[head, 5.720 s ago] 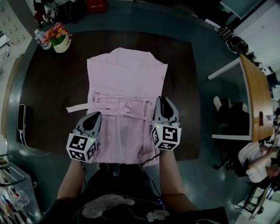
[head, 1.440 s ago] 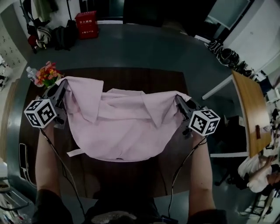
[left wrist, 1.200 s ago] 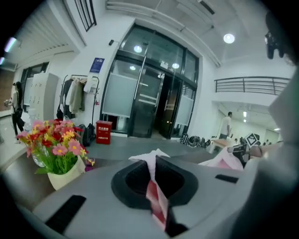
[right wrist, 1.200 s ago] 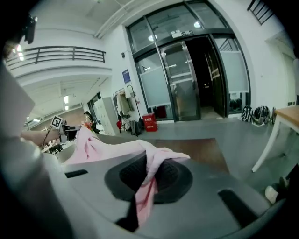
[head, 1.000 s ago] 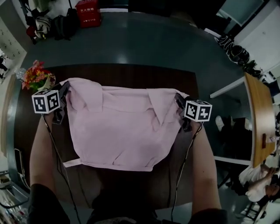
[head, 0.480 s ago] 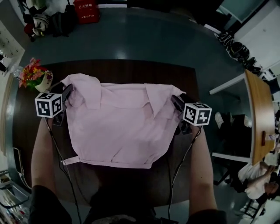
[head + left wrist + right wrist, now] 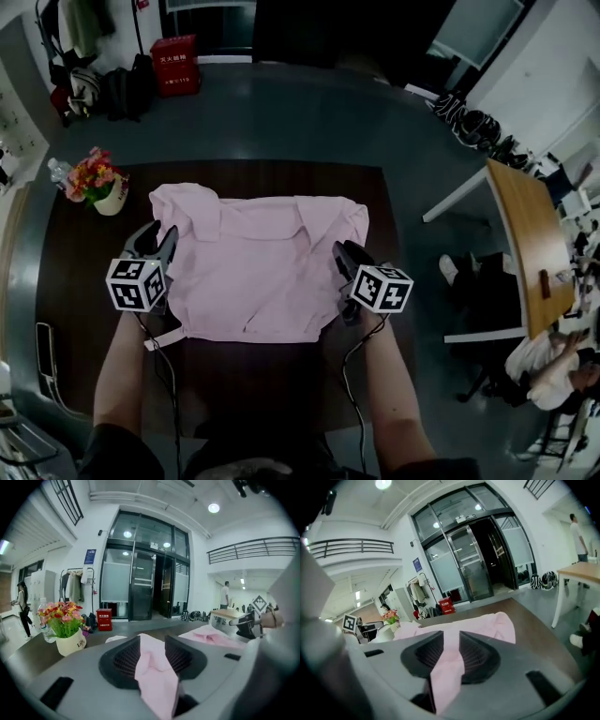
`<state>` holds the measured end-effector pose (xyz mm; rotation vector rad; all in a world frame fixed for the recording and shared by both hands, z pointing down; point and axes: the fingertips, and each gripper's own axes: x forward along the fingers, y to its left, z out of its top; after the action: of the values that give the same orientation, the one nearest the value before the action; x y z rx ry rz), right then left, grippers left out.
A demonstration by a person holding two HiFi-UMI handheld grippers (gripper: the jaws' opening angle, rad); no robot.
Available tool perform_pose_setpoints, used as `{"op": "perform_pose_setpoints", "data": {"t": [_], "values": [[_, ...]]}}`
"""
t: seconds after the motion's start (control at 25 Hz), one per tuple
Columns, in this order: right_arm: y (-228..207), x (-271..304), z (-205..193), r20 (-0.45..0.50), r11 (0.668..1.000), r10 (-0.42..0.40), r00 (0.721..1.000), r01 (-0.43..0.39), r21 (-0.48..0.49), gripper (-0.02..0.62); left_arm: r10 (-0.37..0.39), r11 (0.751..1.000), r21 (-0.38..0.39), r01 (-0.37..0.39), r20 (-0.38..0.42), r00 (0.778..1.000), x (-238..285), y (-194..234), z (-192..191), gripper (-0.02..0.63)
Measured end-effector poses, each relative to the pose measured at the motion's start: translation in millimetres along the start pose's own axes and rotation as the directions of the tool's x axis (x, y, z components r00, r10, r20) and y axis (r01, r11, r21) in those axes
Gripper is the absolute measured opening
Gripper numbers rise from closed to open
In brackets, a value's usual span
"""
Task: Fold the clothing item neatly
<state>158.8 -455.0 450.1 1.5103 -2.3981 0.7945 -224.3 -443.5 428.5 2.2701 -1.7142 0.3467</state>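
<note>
A pink garment [image 7: 262, 272] lies spread on the dark wooden table [image 7: 75, 272], collar at the far side and a strap end trailing off its near left corner. My left gripper [image 7: 162, 240] is at the garment's left edge, about halfway along. In the left gripper view its jaws [image 7: 152, 651] have just been opening wider, and a bunch of pink cloth fills the gap. My right gripper [image 7: 339, 255] is at the right edge. Its jaws [image 7: 451, 649] have just been closing, and a fold of the same cloth is pinched between the pads.
A pot of flowers [image 7: 101, 183] and a water bottle stand at the table's far left corner. A phone [image 7: 42, 342] lies at the near left edge. A light wooden table [image 7: 520, 244] and seated people are to the right; a red box [image 7: 174, 66] sits by the far wall.
Both grippers have come back toward me from the garment's far corners to the middle of its sides. The garment has settled flat on the table.
</note>
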Motion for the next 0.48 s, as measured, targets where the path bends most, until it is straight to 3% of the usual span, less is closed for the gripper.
{"op": "perform_pose_setpoints", "data": {"t": [0.08, 0.12, 0.2, 0.28, 0.48], "values": [[25.8, -19.9, -10.1, 0.015, 0.998, -0.028, 0.999, 0.029, -0.047, 0.031, -0.033, 0.999, -0.018, 0.033, 0.028, 0.999, -24.4, -20.5, 4.2, 0.159], [39.9, -30.7, -15.4, 0.021, 0.996, -0.039, 0.999, 0.041, -0.083, 0.006, -0.044, 0.998, -0.044, 0.046, 0.046, 0.998, -38.1, -28.8, 5.6, 0.116], [71.5, -52.6, -24.3, 0.043, 0.989, -0.032, 0.999, 0.038, -0.144, -0.006, -0.067, 0.991, -0.109, 0.077, 0.089, 0.994, -66.8, -42.9, 7.8, 0.042], [105.0, -75.6, -28.6, 0.083, 0.987, 0.003, 0.997, 0.01, -0.159, -0.006, -0.113, 0.982, -0.139, 0.131, 0.128, 0.985, -96.6, -58.1, 9.0, 0.031], [175.8, -139.0, -45.0, 0.154, 0.983, 0.035, 0.987, -0.007, -0.184, -0.006, -0.237, 0.967, -0.06, 0.248, 0.14, 0.961, -172.2, -102.5, -10.1, 0.012]]}}
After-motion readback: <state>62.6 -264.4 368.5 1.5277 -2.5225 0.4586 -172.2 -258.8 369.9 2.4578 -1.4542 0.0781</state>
